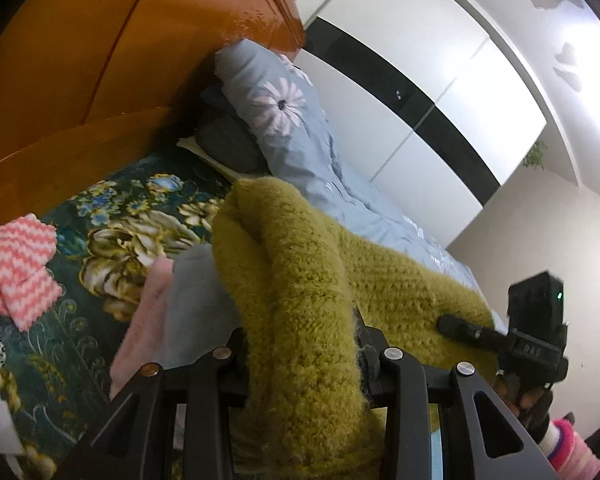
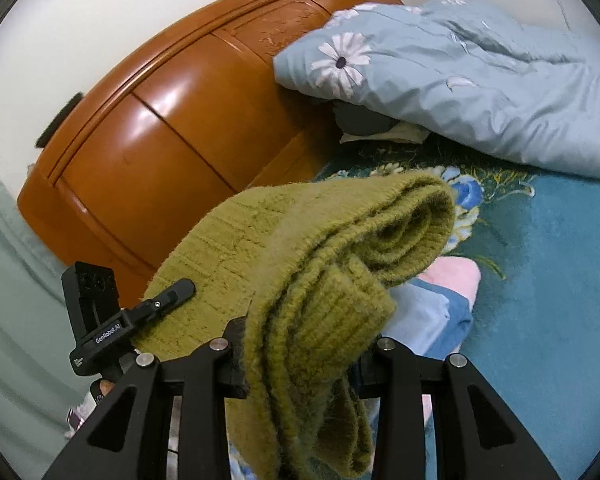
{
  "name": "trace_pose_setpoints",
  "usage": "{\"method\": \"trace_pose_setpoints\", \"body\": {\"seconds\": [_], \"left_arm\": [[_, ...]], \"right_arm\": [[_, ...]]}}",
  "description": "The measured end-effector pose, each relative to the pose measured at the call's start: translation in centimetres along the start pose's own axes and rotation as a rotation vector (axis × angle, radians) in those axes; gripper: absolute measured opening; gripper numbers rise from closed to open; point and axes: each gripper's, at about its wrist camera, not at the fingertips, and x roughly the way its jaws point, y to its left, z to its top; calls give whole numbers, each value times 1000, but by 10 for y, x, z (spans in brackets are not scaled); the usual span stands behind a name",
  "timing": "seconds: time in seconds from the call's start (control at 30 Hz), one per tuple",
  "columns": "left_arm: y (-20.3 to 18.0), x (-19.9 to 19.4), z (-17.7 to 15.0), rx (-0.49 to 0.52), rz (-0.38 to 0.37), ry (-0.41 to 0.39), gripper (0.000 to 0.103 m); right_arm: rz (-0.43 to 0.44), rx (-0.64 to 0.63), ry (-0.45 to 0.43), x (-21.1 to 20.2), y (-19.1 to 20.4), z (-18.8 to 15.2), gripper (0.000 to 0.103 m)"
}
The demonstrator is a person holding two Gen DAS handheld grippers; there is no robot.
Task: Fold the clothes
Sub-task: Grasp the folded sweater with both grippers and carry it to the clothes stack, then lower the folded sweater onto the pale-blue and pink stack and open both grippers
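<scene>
Knitwear fills both views: we hold a fuzzy olive-green knitted sweater [image 1: 300,300] bunched and raised above the bed, each pair of fingers clamped on a thick fold of it. Our left gripper [image 1: 304,360] pinches one gathered end, and our right gripper [image 2: 304,356] pinches the other, the wool [image 2: 320,260] draping forward over the fingers and hanging down between them. We judge this to be mid-fold, the sweater doubled over but not yet laid flat. Next, we think, it needs lowering onto the bed ahead of the fingers and smoothing, with both grips let go evenly so the layers stay aligned.

Beyond the fingers lies a dark teal floral bedspread [image 2: 540,280], with folded pink and pale-blue garments [image 2: 440,304] just under the sweater. Farther ahead sit a light-blue daisy-print duvet [image 2: 480,80] and a glossy orange wooden headboard [image 2: 172,128]; a pink-and-white zigzag cloth [image 1: 16,264] lies to the left.
</scene>
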Motion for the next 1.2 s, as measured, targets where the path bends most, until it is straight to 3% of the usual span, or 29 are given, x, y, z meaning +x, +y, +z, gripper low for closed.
{"method": "trace_pose_setpoints", "body": {"seconds": [0.33, 0.53, 0.77, 1.03, 1.2], "left_arm": [[53, 17, -14, -115, 31, 3, 39], [71, 28, -30, -159, 57, 31, 46], [73, 38, -36, -147, 123, 53, 51], [64, 25, -35, -175, 140, 42, 56], [57, 1, -34, -156, 239, 21, 62]], "right_arm": [[-5, 62, 26, 28, -33, -18, 37], [-3, 117, 48, 37, -57, -32, 42], [-26, 128, 50, 44, -65, -41, 43], [-17, 171, 72, 26, -59, -34, 47], [-14, 190, 60, 4, -65, -29, 48]]}}
